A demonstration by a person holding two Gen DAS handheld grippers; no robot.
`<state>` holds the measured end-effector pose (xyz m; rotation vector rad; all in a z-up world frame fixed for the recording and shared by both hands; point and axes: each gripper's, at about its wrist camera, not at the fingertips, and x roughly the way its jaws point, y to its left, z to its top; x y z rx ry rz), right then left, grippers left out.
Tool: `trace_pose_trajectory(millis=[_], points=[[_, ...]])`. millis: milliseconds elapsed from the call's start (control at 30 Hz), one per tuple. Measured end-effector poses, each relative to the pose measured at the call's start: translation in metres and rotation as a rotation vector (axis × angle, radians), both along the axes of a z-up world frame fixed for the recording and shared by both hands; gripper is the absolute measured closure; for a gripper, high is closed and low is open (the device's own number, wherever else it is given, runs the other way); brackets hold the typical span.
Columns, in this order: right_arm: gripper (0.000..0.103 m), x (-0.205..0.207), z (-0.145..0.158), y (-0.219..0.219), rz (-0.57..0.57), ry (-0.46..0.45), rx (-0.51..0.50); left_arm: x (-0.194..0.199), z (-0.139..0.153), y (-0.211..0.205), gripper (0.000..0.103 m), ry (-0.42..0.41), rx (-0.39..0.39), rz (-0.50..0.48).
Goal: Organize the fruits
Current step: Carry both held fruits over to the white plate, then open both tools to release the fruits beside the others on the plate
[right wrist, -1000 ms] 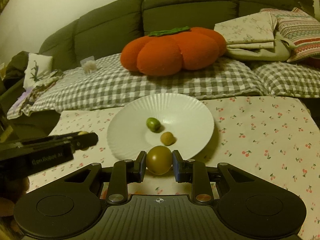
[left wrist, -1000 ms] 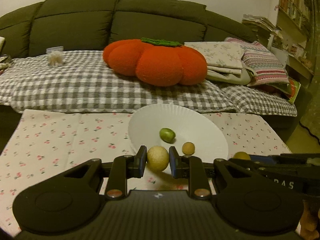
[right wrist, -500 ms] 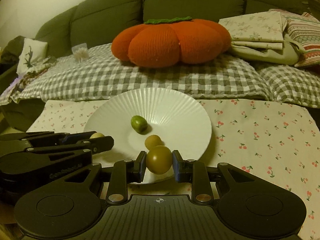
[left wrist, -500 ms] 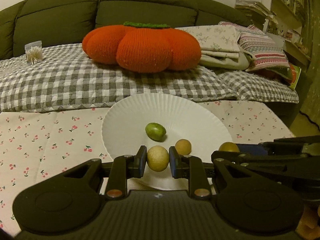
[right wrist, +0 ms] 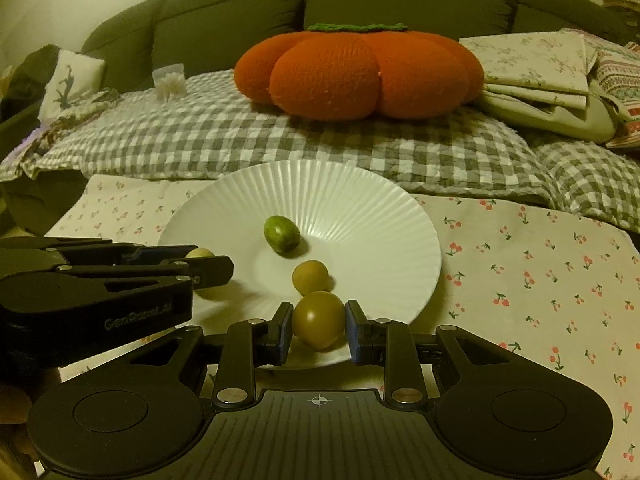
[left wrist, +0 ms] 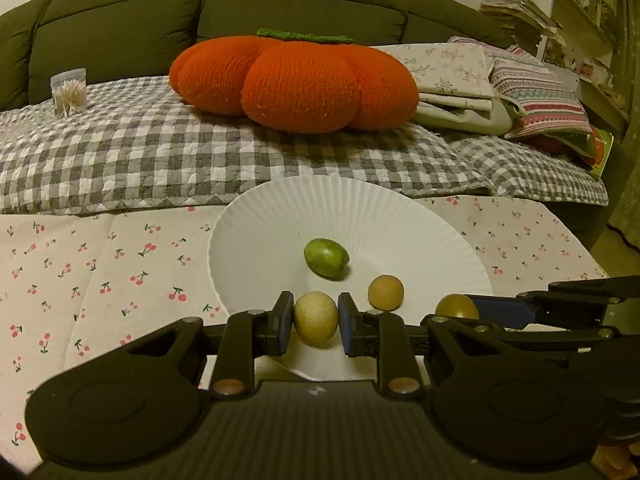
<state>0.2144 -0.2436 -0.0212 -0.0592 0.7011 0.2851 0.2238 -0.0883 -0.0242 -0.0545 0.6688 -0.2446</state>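
Observation:
My left gripper [left wrist: 316, 314] is shut on a pale yellow round fruit [left wrist: 315, 322] over the near part of the white ribbed plate [left wrist: 280, 216]. My right gripper [right wrist: 319, 318] is shut on an olive-brown round fruit [right wrist: 319, 326] over the plate's near rim [right wrist: 360, 216]. A green oval fruit [right wrist: 281, 234] and a small tan fruit [right wrist: 310, 277] lie in the plate's middle. Each gripper shows side-on in the other's view, the left gripper [right wrist: 200, 264] at the left and the right gripper [left wrist: 460, 312] at the right. I cannot tell whether the held fruits touch the plate.
The plate sits on a cherry-print tablecloth [left wrist: 100, 272]. Behind the table is a dark green sofa with a checked quilt [left wrist: 160, 148], a big orange pumpkin cushion [left wrist: 296, 80], folded bedding [left wrist: 460, 76] and a box of cotton swabs [left wrist: 69, 92]. Shelves [left wrist: 588, 20] stand at the far right.
Both grippers have moved forward and lower over the plate's near edge, each still holding its fruit. The green and tan fruits have not moved.

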Motion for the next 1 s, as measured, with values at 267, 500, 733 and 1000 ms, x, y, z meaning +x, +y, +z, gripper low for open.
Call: trace_pose_trajectory(millis=[267, 500, 733, 1000], points=[[0.068, 0.0, 0.002, -0.004, -0.013, -0.008, 0.004, -0.001, 0.003, 0.006, 0.056, -0.009, -0.032, -0.002], [0.068, -0.001, 0.006, -0.009, -0.027, 0.002, 0.038, -0.004, 0.009, 0.016, 0.056, 0.001, -0.07, 0.019], [0.068, -0.006, 0.016, -0.011, -0.037, 0.0, 0.069, -0.011, 0.019, 0.023, 0.056, 0.005, -0.097, 0.029], [0.068, -0.021, 0.028, -0.009, -0.043, 0.008, 0.103, -0.022, 0.029, 0.03, 0.055, 0.02, -0.107, 0.04]])
